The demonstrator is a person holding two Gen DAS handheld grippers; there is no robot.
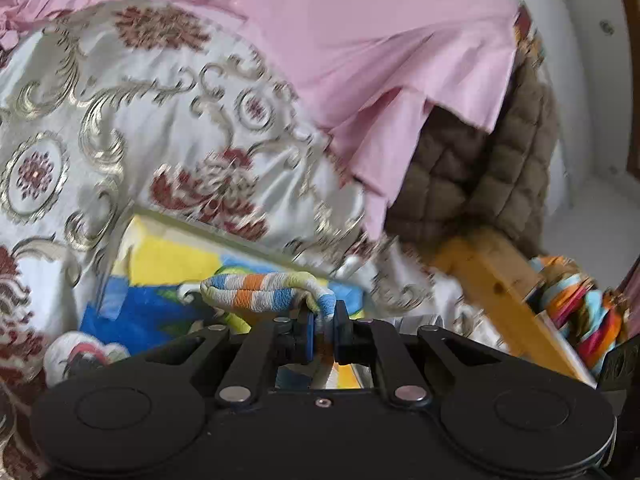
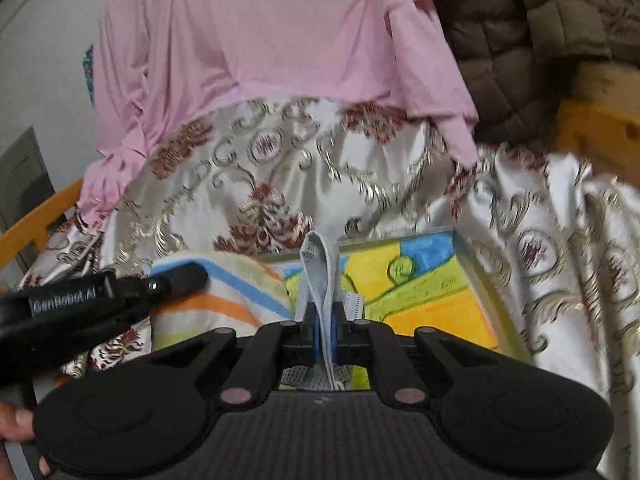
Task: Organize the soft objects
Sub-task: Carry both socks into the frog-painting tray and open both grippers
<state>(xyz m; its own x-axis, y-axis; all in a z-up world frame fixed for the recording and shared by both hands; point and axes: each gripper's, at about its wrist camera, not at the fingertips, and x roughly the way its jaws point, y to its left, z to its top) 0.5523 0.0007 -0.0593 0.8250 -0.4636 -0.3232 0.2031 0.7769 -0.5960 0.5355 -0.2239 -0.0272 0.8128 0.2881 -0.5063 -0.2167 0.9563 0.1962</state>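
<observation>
My left gripper is shut on a folded striped towel in orange, blue, white and yellow. In the right wrist view the same towel hangs at the left under the other gripper's black body. A light grey mesh cloth is pinched in my right gripper, with its loop standing up above the pads. Both held pieces hover over a colourful painted canvas, which also shows in the left wrist view, the canvas.
A white satin cover with gold and maroon ornaments fills the background, a pink cloth lies over it, and a brown quilted blanket sits to the right. A yellow wooden frame and a multicoloured bundle stand at the right. A hand shows bottom left.
</observation>
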